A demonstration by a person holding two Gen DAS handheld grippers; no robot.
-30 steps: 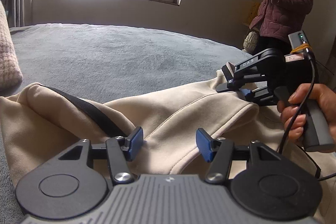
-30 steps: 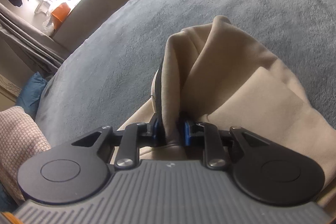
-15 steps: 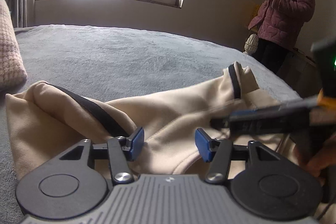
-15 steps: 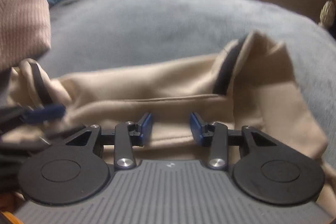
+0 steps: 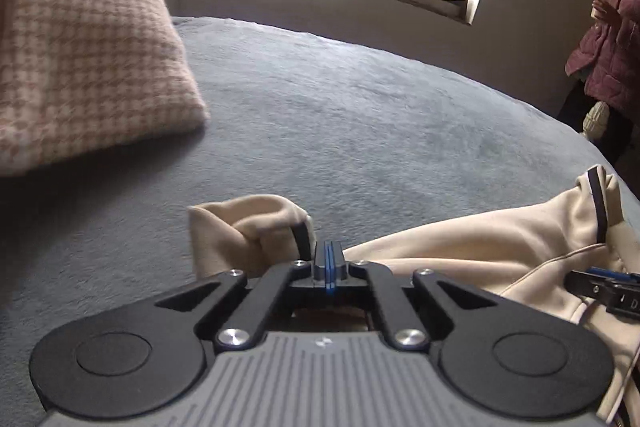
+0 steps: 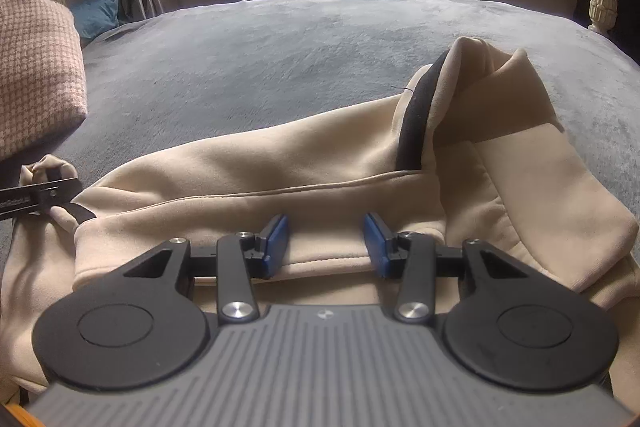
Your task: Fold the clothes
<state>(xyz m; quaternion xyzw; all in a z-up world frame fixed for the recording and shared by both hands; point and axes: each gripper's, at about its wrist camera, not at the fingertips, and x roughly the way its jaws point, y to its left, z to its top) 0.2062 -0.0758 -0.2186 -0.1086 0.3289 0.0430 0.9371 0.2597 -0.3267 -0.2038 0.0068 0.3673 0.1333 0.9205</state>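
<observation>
The cream fleece garment with black trim (image 6: 280,179) is lying crumpled on the grey plush bedspread (image 6: 280,43). The left gripper (image 5: 328,259) is showing its blue pads pressed together just beside a bunched end of the garment; whether fabric is pinched between them cannot be told. The right gripper (image 6: 326,241) is hovering with jaws spread apart over a folded hem. A pink houndstooth pillow (image 5: 80,39) is resting to the left.

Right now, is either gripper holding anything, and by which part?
Left gripper is shut at the garment's bunched end by the black stripe; actual pinch unclear. Right gripper open, holding nothing.
</observation>
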